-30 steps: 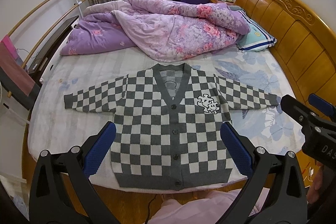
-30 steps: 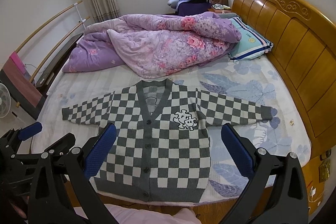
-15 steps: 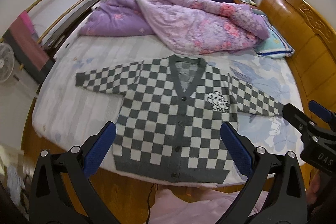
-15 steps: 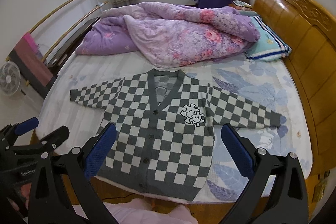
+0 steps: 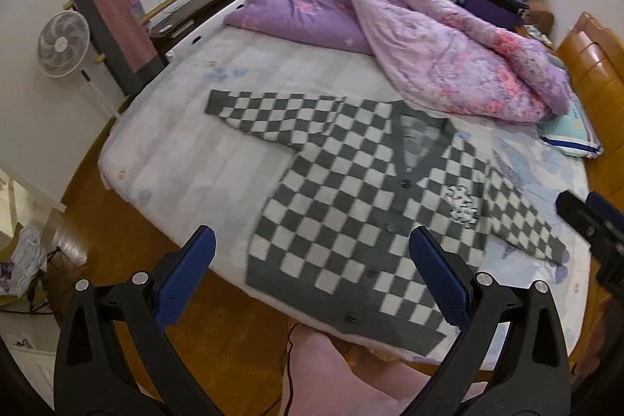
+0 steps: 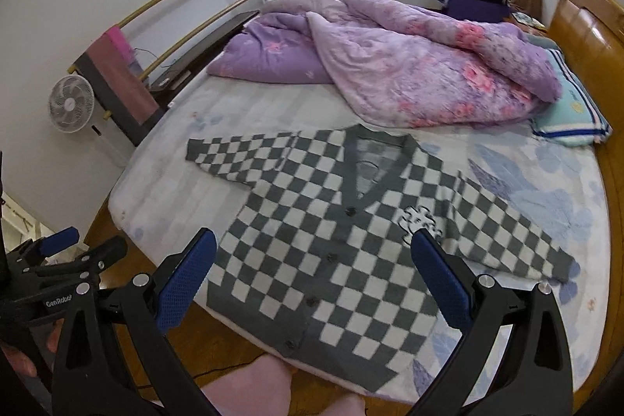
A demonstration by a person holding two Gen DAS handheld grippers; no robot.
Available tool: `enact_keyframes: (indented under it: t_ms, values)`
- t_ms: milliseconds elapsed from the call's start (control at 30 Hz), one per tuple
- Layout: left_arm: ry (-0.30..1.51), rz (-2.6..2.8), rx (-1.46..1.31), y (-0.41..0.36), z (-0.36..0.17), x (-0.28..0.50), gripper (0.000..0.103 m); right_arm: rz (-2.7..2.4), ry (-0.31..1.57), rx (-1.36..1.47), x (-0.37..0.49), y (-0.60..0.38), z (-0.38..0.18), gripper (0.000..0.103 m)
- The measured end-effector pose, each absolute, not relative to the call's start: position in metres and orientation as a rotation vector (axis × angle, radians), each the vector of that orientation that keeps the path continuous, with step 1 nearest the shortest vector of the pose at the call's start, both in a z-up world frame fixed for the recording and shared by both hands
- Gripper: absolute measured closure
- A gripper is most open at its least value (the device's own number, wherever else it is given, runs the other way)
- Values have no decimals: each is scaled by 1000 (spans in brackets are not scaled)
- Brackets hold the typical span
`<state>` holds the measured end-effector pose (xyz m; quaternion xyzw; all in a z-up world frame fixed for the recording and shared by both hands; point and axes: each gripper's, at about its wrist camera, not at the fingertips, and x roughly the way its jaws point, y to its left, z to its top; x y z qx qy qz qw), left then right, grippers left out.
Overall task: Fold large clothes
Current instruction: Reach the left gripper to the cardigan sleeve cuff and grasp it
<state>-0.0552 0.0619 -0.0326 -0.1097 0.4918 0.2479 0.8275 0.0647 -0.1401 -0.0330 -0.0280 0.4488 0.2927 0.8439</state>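
The checkered cardigan [image 5: 374, 217] lies flat, front up and buttoned, near the foot edge of the bed [image 5: 187, 166] — both sleeves spread out to the sides. The left gripper [image 5: 312, 271] hangs above the hem, jaws spread wide, holding nothing. The right gripper [image 6: 314, 271] hangs beside it, jaws likewise spread. A rumpled purple quilt [image 6: 409, 65] is heaped beyond the collar.

Bare mattress [image 5: 183, 162] lies open left of the checked cardigan [image 5: 362, 213], and a narrower strip of sheet shows right of its right sleeve. At the far side the heaped purple quilt [image 5: 429, 41] just reaches the collar and blocks passage there. A wooden headboard [image 6: 585, 26] walls the right edge. Far left stand a fan [image 5: 62, 43] and rail rack [image 5: 117, 22], apart from the bed.
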Motion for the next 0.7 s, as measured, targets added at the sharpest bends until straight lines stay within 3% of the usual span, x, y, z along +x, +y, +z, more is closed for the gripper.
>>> enact_keyframes:
  t_ms: [400,633,700]
  values:
    - [1044,464,-271,214,-63,-22,4,548,996,-28,107,-23,-59,7]
    - [1072,363,-301,331,-111,23,4,365,1063,-20,140,61,-98,7]
    - [1083,344,-326,370,-133,41,4,339,1071,-30,150,80,-108,12]
